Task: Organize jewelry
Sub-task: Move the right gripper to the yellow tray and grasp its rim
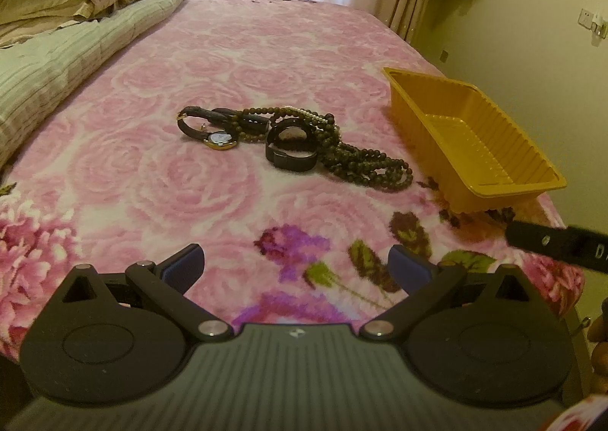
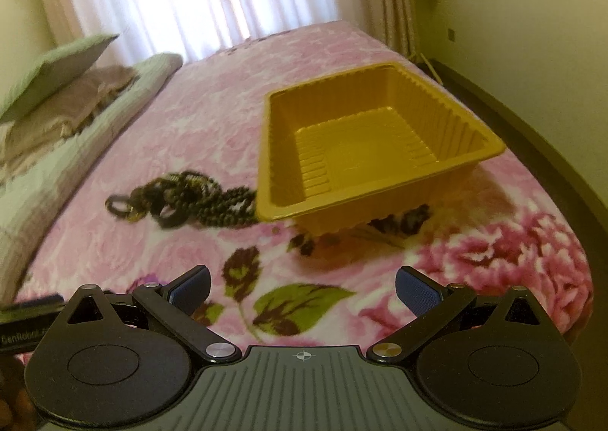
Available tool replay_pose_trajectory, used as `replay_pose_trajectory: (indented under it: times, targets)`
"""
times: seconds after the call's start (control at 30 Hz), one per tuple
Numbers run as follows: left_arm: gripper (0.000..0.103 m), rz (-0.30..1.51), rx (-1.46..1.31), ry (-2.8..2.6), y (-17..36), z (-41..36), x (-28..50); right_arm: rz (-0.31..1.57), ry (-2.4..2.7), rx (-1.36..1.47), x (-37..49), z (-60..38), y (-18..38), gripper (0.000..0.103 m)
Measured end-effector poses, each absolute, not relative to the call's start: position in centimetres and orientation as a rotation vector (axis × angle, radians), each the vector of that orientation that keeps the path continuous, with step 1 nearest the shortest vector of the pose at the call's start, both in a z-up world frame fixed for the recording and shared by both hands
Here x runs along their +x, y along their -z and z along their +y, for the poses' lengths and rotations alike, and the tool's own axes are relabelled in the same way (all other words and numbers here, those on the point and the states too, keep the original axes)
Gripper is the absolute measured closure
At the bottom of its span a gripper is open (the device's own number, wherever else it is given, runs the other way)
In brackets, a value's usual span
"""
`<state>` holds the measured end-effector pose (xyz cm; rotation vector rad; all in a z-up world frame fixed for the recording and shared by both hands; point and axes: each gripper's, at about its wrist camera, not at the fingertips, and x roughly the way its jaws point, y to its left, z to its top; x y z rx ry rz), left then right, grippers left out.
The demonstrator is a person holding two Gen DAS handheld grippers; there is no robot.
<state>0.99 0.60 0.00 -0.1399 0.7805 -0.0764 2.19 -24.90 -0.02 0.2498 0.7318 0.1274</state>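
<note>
While both grippers hang above the near end of the bed [image 1: 235, 51] with fingers spread wide and nothing held, the jewelry pile [image 1: 288, 140] lies straight ahead of the left gripper [image 1: 296, 267], its bead strands trailing right toward the empty yellow tray [image 1: 532, 161]. From the right gripper [image 2: 302, 290] the pile sits forward-left, so the left looks better placed to reach it.

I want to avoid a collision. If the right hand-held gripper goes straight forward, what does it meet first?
Probably the yellow tray: its near wall stands ahead of the open right hand-held gripper, with only bare blanket between. Depth is unclear.
</note>
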Motion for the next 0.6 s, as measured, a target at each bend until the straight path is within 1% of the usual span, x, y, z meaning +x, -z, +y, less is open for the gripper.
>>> replay_pose_trajectory:
  times: [0.17, 0.37, 0.43, 0.47, 0.53, 0.6]
  targets:
    - [0.001, 0.776, -0.153, 0.091, 0.3, 0.6, 1.7, 0.645, -0.042, 0.217, 3.2, -28.4, -1.2, 0.000]
    - [0.001, 0.734, -0.147, 0.101, 0.5, 0.3, 2.3, 0.549, 0.042, 0.173, 6.4, -33.7, -2.4, 0.001]
    - [0.001, 0.726, -0.149, 0.103, 0.7, 0.2, 2.6, 0.540, 0.051, 0.151, 7.7, -35.1, -2.0, 0.015]
    - [0.001, 0.726, -0.153, 0.104, 0.9, 0.2, 2.7, 0.551, 0.051, 0.146, 8.4, -35.7, -1.6, 0.025]
    - [0.001, 0.730, -0.162, 0.105, 1.2, 0.2, 3.1, 0.576, 0.054, 0.146, 9.6, -36.7, -0.8, 0.030]
    - [0.001, 0.734, -0.163, 0.109, 1.4, 0.0, 3.5, 0.601, 0.036, 0.134, 10.7, -37.1, -0.1, 0.043]
